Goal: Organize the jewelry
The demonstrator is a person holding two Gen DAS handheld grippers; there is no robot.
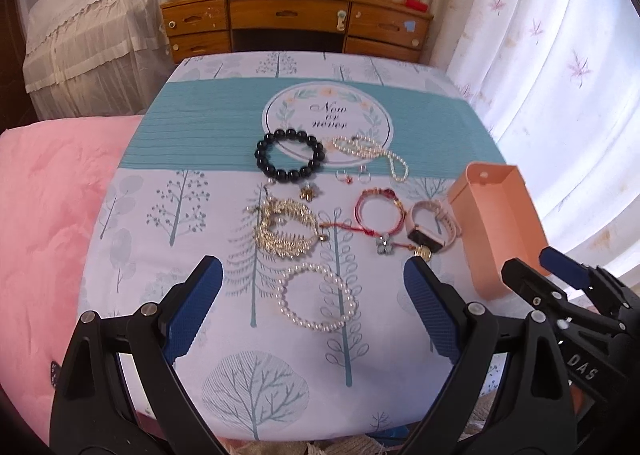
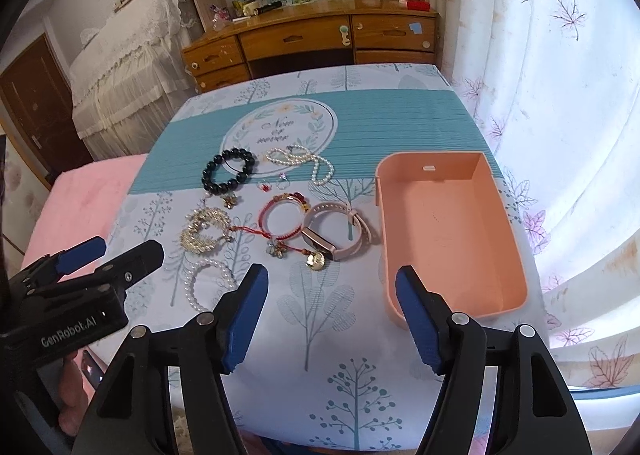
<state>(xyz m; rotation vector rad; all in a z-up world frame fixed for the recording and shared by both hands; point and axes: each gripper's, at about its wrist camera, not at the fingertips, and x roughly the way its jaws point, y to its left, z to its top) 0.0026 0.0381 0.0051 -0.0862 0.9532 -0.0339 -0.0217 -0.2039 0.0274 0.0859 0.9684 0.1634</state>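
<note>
Since the peach tray [image 2: 448, 231] by the table's [image 2: 280, 335] right edge is empty, we'd grab the limp, slippery pearl bracelet [image 1: 316, 297] near the front edge by its strand; both left gripper [image 1: 312, 315] and right gripper [image 2: 332, 315] gape wide, empty.

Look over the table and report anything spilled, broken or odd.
Nothing looks spilled or broken. The jewelry lies loose on the tablecloth, all outside the pink tray, which holds nothing. The pearl necklace sits bunched rather than laid out, and the red cord bracelet trails its ends.
</note>
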